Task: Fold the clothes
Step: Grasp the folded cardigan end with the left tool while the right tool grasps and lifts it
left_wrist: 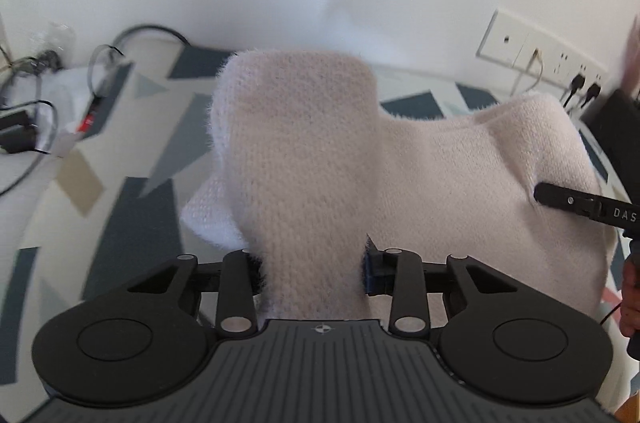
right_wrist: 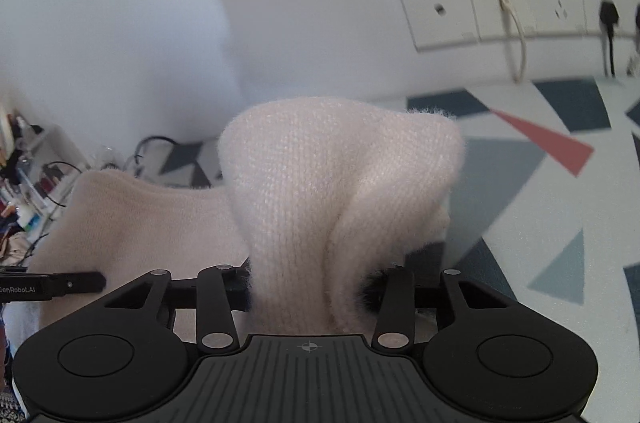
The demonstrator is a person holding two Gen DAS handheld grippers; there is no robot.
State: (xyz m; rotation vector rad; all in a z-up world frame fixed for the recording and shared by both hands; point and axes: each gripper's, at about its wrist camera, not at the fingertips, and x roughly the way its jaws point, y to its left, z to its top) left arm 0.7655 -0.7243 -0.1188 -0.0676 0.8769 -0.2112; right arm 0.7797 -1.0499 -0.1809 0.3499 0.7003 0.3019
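I see a geometric-patterned cloth (right_wrist: 560, 151) on the tabletop, white wall socket strip (right_wrist: 520, 7) with black plugs (right_wrist: 608, 13), tangled black cables (left_wrist: 36, 111) at far left, cluttered shelf (right_wrist: 28, 179)

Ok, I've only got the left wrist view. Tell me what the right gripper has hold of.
Observer: The right gripper is shut on a bunched fold of the pale knit sweater, which stands up between its fingers.
Operator: Check what's past it on that side.
Observer: A patterned cloth with grey, blue and one red triangle, bare to the right of the sweater.
Operator: Now report the far left of that view.
Observer: Cluttered white shelves by the wall, with cables in front.
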